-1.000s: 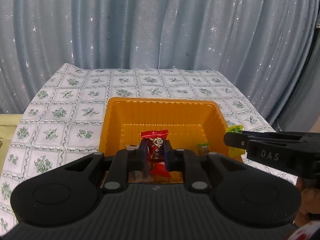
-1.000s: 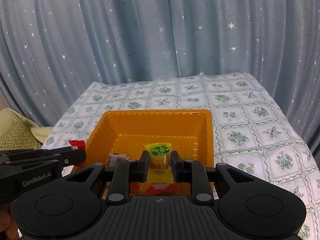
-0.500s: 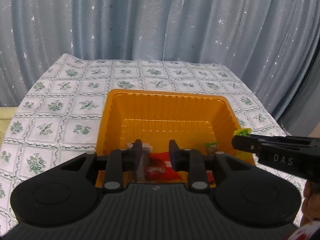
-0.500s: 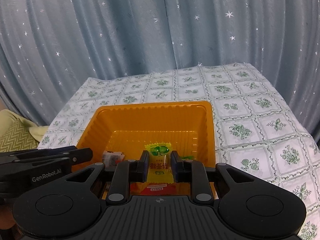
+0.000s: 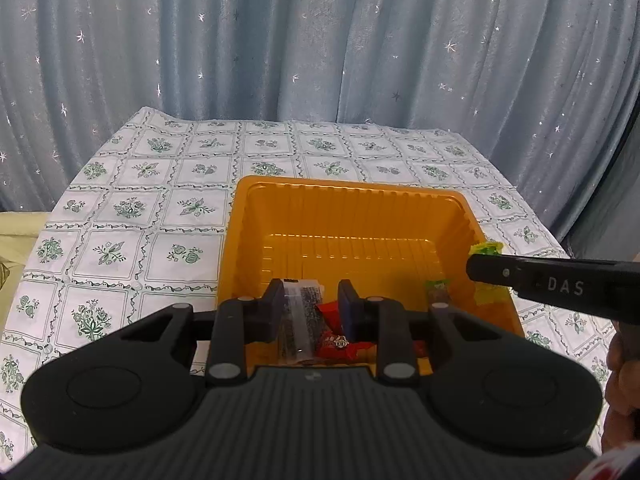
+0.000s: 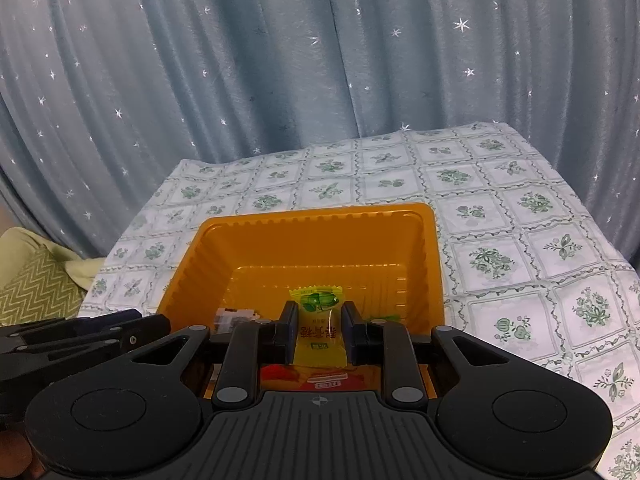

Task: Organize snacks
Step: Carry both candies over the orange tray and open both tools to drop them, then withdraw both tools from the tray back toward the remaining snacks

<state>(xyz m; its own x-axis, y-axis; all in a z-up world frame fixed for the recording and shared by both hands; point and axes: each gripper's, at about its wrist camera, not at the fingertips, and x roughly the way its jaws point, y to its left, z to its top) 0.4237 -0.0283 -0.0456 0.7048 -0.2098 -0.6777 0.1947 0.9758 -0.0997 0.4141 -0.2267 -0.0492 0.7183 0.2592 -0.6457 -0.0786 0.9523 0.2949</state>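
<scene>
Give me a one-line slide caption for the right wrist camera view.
Right gripper holds a yellow candy packet above the orange tray on a floral tablecloth.

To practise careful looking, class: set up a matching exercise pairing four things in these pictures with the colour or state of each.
Things:
1. tray
2. candy in right gripper
3. curtain
4. left gripper

Descriptions:
A. blue-grey with stars
B. open, holding nothing
C. orange
D. yellow wrapper, clamped

Pairs: 1-C, 2-D, 3-A, 4-B
</scene>
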